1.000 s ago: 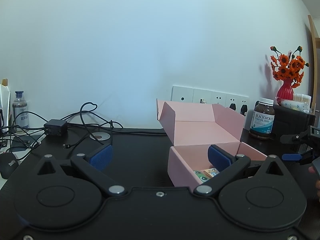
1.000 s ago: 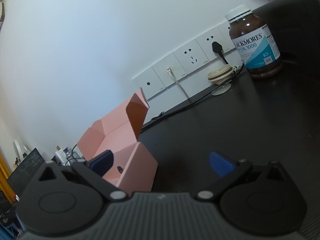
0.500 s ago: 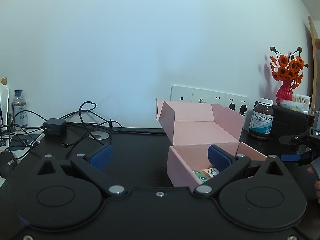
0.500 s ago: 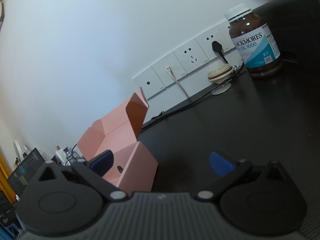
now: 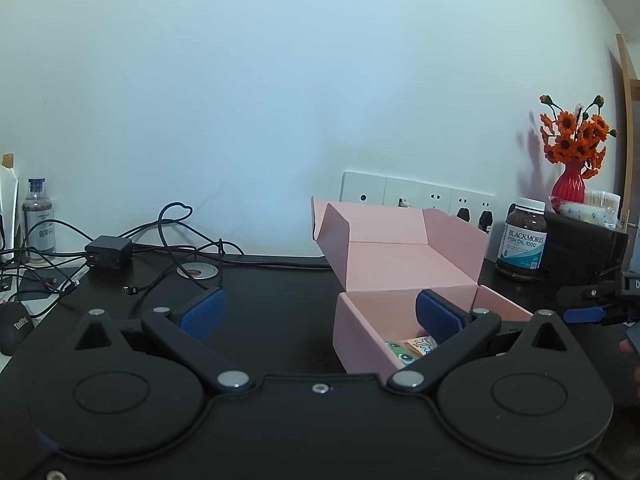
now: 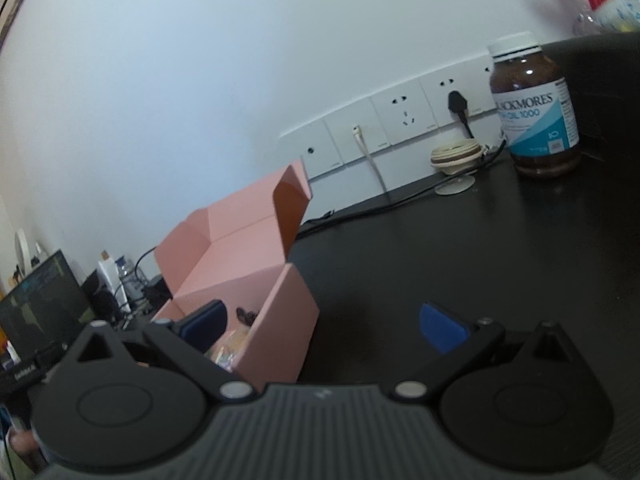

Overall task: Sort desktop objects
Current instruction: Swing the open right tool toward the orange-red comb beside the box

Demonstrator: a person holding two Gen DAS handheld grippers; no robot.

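On black desk (image 5: 280, 320), pink box (image 5: 360, 332), white wall (image 5: 280, 100)

Your light is soft and even, cool blue-white on the wall (image 5: 280, 100), with no hard glare. The flowers (image 5: 576, 132) throw a faint shadow to their left, so light arrives from the right. The black desk (image 6: 500, 248) reads dim and swallows detail, showing only a dull sheen. Your left view is sharp; your right view is tilted and softer, the bottle (image 6: 534, 108) slightly blurred. Both bend strongly at the edges.
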